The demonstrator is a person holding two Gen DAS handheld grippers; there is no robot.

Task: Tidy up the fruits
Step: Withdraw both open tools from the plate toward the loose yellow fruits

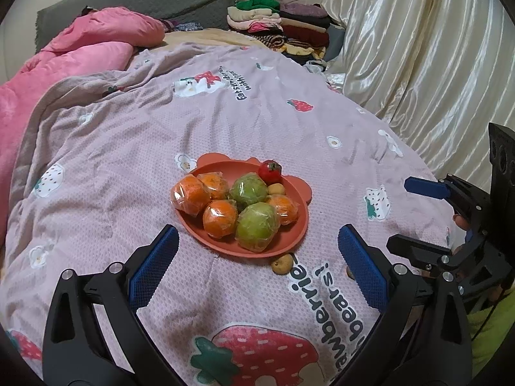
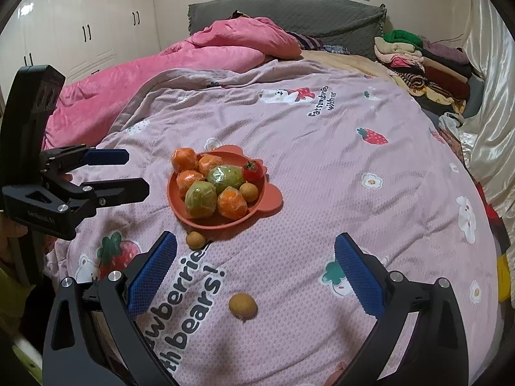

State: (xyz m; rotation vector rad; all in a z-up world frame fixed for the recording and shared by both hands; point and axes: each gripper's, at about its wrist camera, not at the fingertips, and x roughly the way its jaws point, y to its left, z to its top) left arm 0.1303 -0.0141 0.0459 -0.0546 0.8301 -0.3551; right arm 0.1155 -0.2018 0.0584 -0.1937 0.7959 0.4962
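An orange bear-eared plate (image 1: pixel 225 164) (image 2: pixel 272 202) sits on the pink strawberry-print blanket. It holds several plastic-wrapped oranges (image 1: pixel 190 194), two wrapped green fruits (image 1: pixel 257 226), a red tomato (image 1: pixel 270 171) and a small brown longan (image 1: pixel 276 189). One longan (image 1: pixel 282 263) (image 2: pixel 195 239) lies on the blanket just beside the plate's near rim. Another longan (image 2: pixel 243 306) lies closer, between the fingers of my right gripper (image 2: pixel 256 238). My left gripper (image 1: pixel 259 234) is open and empty, just short of the plate. The right gripper (image 1: pixel 399 214) is also open and empty.
A crumpled pink duvet (image 2: pixel 209 54) lies at the far left of the bed against a grey headboard (image 2: pixel 289 9). A stack of folded clothes (image 1: pixel 283 25) stands at the far right corner. A shiny cream curtain (image 1: pixel 418 48) hangs along the right side. White wardrobes (image 2: pixel 80 32) stand to the left.
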